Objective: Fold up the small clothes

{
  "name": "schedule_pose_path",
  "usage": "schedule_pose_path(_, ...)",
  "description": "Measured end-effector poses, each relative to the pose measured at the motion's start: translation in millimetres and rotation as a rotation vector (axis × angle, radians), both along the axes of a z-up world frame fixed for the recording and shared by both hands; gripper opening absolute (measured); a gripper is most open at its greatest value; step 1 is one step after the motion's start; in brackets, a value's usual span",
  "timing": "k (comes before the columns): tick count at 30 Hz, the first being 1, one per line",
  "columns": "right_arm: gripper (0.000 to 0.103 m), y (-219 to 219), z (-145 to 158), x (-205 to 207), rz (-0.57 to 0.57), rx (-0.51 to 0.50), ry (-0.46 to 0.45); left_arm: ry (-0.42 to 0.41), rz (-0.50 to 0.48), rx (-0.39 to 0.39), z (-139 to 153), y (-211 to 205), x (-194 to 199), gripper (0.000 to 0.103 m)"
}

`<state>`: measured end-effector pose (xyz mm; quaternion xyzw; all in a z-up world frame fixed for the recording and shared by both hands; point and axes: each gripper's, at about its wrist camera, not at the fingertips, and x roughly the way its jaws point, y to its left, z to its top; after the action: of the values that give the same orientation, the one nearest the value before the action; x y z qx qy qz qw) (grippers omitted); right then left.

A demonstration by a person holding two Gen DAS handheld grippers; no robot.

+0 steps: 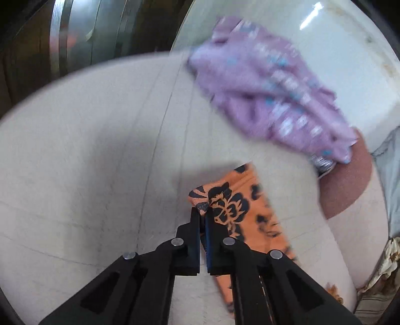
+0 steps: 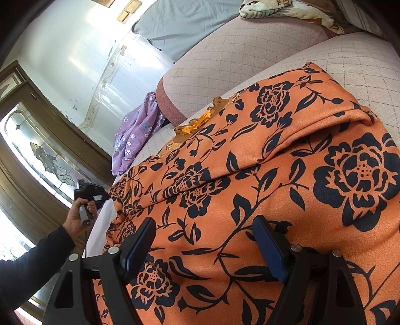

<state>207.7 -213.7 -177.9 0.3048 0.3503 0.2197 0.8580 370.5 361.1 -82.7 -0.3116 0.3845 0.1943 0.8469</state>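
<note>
An orange garment with a black flower print (image 2: 262,160) lies spread over the pale quilted sofa seat (image 2: 362,65). In the left wrist view, a narrow stretch of the orange garment (image 1: 240,200) runs from my left gripper (image 1: 203,208), which is shut on its corner. A hand holds the left gripper (image 2: 91,192) at the cloth's far left edge in the right wrist view. My right gripper (image 2: 205,222) hovers open just above the orange cloth, its blue pads wide apart with nothing pinched between them. A crumpled purple flowered garment (image 1: 270,90) (image 2: 135,135) lies at the seat's end by the armrest.
A padded armrest (image 2: 225,57) with a reddish end panel (image 1: 350,180) borders the seat. A grey pillow (image 2: 185,22) and a patterned cloth (image 2: 287,10) lie beyond it. A dark wooden door with leaded glass (image 2: 42,150) stands to the left. A dark sleeve (image 2: 30,270) reaches in.
</note>
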Motion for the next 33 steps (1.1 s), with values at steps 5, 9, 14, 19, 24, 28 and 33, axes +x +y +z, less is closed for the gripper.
schedule_pose_path(5,0.082,-1.3,-0.1,-0.1,-0.001,0.007,-0.004,-0.225,-0.098,0.259,134.4,-43.2,-27.4,0.003)
schedule_pose_path(9,0.082,-3.0,0.4,-1.9,-0.002,0.010,-0.008,-0.403,-0.227,0.364,227.2,-103.5,-52.4,0.003)
schedule_pose_path(14,0.082,-5.2,0.8,-3.0,-0.004,0.017,-0.010,-0.530,-0.456,0.394,290.2,-205.2,-72.6,0.003)
schedule_pose_path(19,0.082,-6.5,1.2,-5.1,-0.004,0.023,-0.013,-0.513,-0.684,0.380,266.0,-315.6,-83.2,0.003)
schedule_pose_path(24,0.082,-7.3,1.7,-6.4,-0.005,0.026,-0.014,-0.338,-0.895,0.312,183.3,-420.4,-74.4,0.004)
schedule_pose_path(28,0.082,-8.0,2.6,-7.2,-0.005,0.031,-0.015,0.007,-1.062,0.311,82.1,-463.0,-64.7,0.015)
schedule_pose_path(33,0.082,-8.1,2.7,-6.1,-0.006,0.032,-0.014,0.047,-0.862,0.238,49.7,-376.1,-74.6,0.040)
